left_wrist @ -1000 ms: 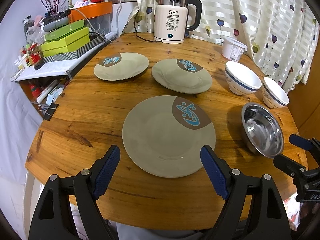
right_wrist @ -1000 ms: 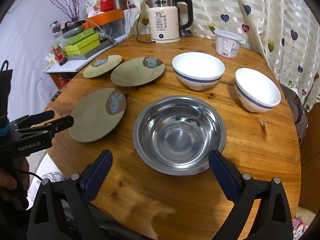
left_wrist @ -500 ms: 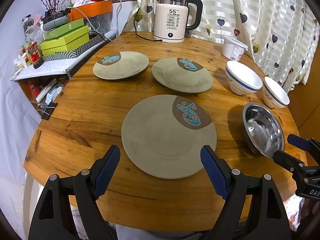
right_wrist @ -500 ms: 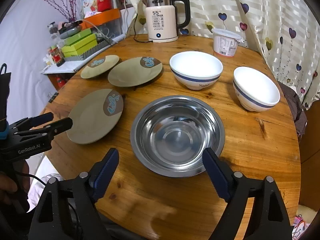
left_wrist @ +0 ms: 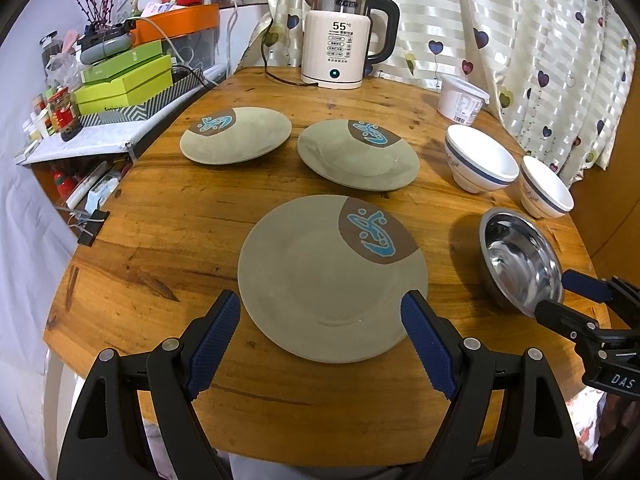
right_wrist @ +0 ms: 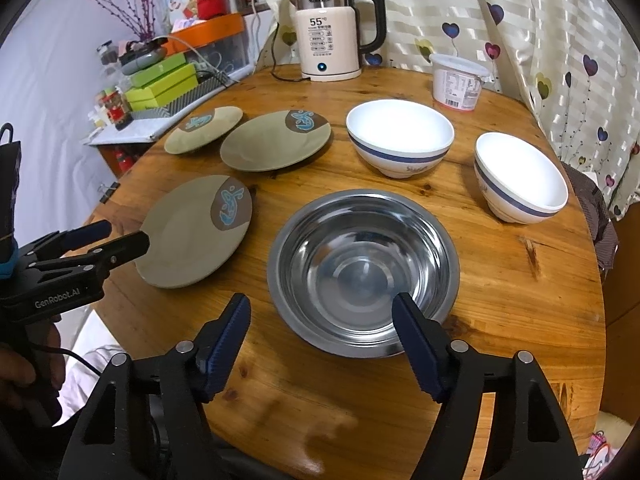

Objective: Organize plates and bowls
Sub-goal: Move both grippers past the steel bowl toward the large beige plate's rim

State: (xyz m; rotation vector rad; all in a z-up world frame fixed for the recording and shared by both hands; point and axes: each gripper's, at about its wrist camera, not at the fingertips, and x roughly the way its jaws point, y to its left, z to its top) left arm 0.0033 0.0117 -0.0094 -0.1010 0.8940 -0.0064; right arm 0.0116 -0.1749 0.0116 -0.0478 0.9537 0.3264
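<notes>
Indoors: round wooden bench (left_wrist: 168, 216), glossy, knotted, heart-print curtain (left_wrist: 540, 32) behind. Three matte olive plates, each with a brown patch; two white blue-banded bowls; one steel bowl (right_wrist: 362, 268) (mirror-bright) near the front edge. Left tongs (left_wrist: 320, 330) wide, straddling nearest plate (left_wrist: 320, 280). Right tongs (right_wrist: 322, 344) closing around steel bowl's near rim, not gripping.

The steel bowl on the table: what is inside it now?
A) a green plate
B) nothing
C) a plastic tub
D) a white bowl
B: the steel bowl shows only its bare shiny bottom; the white bowls stand apart behind it.
</notes>
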